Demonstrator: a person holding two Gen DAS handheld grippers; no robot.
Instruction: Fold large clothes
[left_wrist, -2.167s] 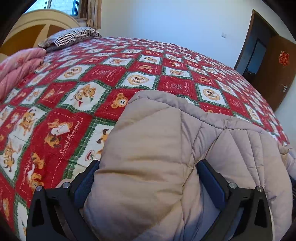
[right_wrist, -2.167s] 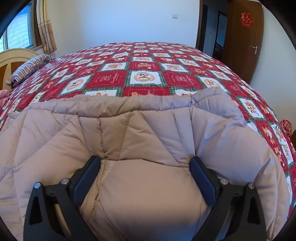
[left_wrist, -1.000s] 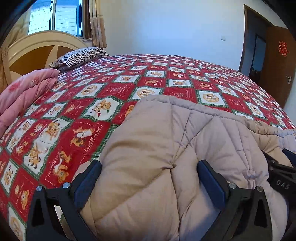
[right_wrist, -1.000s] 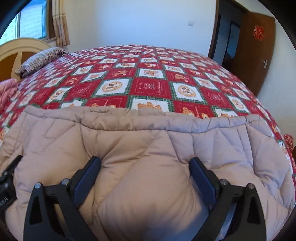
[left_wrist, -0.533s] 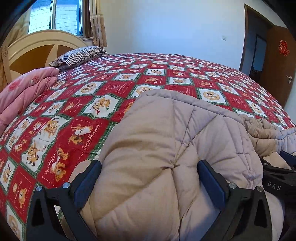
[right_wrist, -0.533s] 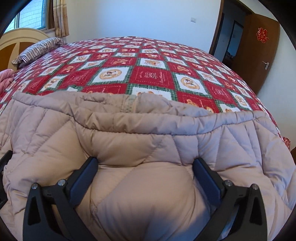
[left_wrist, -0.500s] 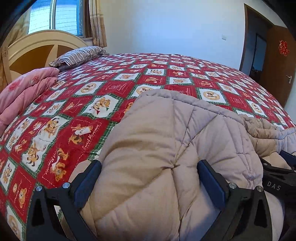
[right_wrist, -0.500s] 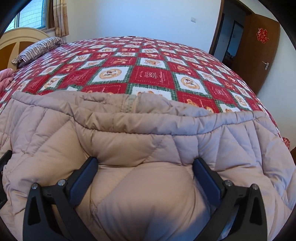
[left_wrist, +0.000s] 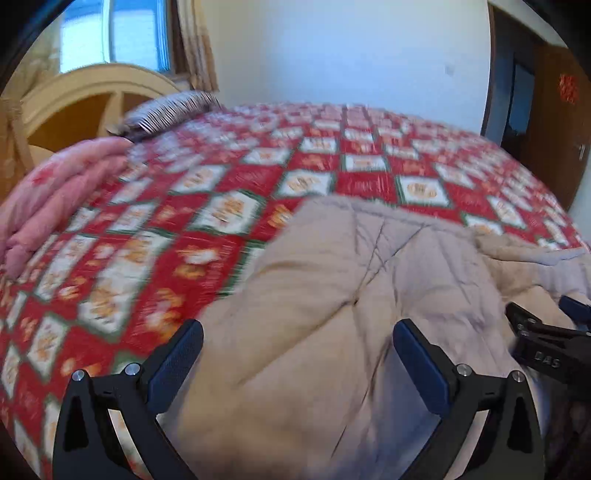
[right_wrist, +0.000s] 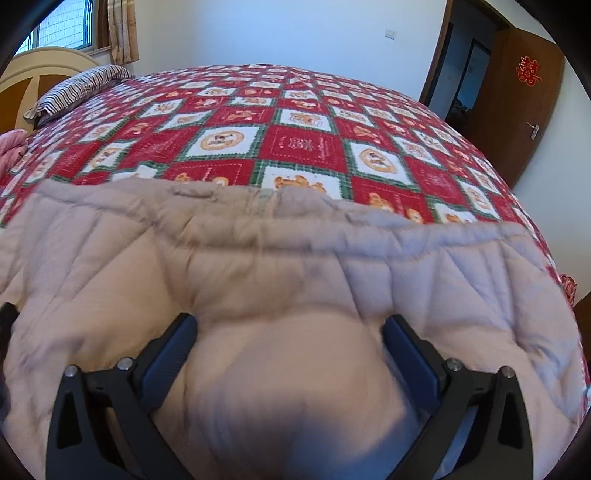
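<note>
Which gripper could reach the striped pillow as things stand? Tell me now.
Probably neither. The striped pillow lies far up by the headboard, and both the left gripper and the right gripper sit spread wide around the beige padded coat near the bed's near edge.

home bedroom | bed with patchwork quilt | striped pillow | headboard | wooden door

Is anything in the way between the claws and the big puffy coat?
No. The puffy coat already bulges between the fingers of both the left claw and the right claw. Nothing lies on the red quilt just beyond it.
</note>
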